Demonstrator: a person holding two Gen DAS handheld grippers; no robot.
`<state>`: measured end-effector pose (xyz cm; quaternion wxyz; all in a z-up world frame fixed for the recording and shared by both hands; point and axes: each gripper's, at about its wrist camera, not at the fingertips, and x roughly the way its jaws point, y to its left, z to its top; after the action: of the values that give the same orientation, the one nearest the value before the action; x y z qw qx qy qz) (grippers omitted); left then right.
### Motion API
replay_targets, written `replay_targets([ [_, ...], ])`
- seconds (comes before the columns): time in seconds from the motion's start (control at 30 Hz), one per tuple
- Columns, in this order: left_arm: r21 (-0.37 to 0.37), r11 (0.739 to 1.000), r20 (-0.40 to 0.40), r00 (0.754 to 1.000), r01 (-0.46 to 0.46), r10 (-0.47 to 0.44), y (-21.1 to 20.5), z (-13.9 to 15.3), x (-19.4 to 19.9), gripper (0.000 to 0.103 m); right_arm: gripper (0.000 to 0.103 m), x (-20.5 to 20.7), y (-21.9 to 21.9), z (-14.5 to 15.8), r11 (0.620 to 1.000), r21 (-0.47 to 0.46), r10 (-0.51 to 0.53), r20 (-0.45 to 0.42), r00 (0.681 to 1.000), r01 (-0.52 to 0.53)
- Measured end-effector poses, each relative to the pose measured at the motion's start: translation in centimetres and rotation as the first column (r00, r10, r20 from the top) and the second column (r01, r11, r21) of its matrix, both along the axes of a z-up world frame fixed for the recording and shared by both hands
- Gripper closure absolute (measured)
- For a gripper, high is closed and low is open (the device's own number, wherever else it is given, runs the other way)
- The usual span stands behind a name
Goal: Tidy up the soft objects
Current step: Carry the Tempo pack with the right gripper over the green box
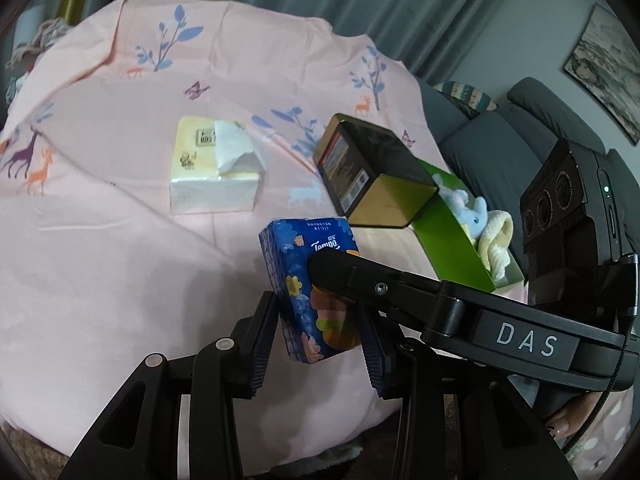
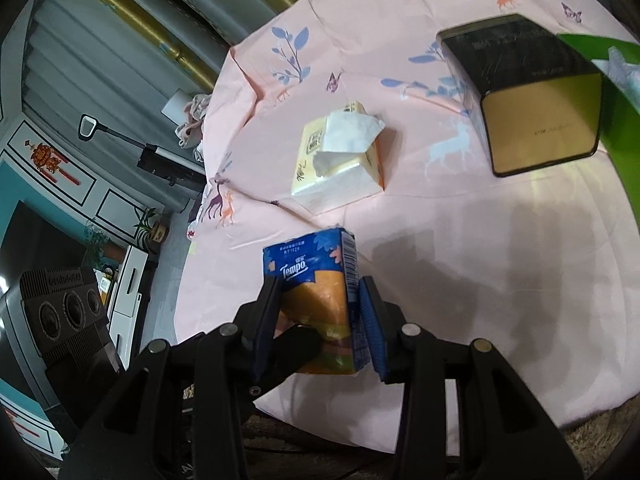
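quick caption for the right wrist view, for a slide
Both grippers meet on a blue Tempo tissue pack above the pink cloth.

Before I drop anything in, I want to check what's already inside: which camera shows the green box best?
The left wrist view. There the green box shows its long open side, with a plush toy and a pale yellow cloth inside. The right wrist view catches only a green strip at the right edge, its contents mostly cut off.
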<state>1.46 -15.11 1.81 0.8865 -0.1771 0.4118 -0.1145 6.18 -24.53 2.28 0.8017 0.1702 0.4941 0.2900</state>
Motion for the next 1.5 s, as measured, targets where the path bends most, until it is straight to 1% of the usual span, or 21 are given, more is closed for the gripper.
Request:
replay_targets([
  [0.23, 0.016, 1.000, 0.035, 0.999, 0.013, -0.013, -0.9, 1.4, -0.4, 0.063, 0.063, -0.7, -1.0, 1.3, 1.000, 0.019, -0.016, 0.040, 0.999, 0.015],
  [0.43, 0.030, 0.999, 0.056, 0.997, 0.042, -0.044, -2.1, 2.3, -0.3, 0.063, 0.062, -1.4, -2.0, 2.4, 0.999, 0.029, -0.047, 0.077, 0.996, 0.045],
  [0.73, 0.052, 0.994, 0.065, 0.993, 0.092, -0.095, -4.6, 2.7, 0.3, 0.063, 0.062, -1.6, -4.5, 2.8, 0.994, 0.048, -0.099, 0.090, 0.991, 0.095],
  [0.87, 0.046, 0.991, 0.071, 0.989, 0.125, -0.129, -5.9, 2.7, 0.7, 0.063, 0.062, -1.7, -5.7, 3.0, 0.990, 0.043, -0.136, 0.090, 0.987, 0.132],
  [1.27, 0.048, 0.975, 0.084, 0.972, 0.216, -0.219, -9.6, 2.9, 1.9, 0.063, 0.062, -2.3, -9.4, 3.3, 0.973, 0.051, -0.231, 0.116, 0.966, 0.226],
  [1.37, 0.045, 0.968, 0.081, 0.965, 0.246, -0.249, -10.8, 2.8, 2.5, 0.063, 0.062, -2.4, -10.6, 3.3, 0.965, 0.050, -0.263, 0.119, 0.957, 0.259],
  [1.5, 0.037, 0.953, 0.088, 0.949, 0.299, -0.301, -13.0, 2.9, 3.4, 0.063, 0.062, -2.4, -12.8, 3.5, 0.948, 0.048, -0.318, 0.122, 0.940, 0.314],
])
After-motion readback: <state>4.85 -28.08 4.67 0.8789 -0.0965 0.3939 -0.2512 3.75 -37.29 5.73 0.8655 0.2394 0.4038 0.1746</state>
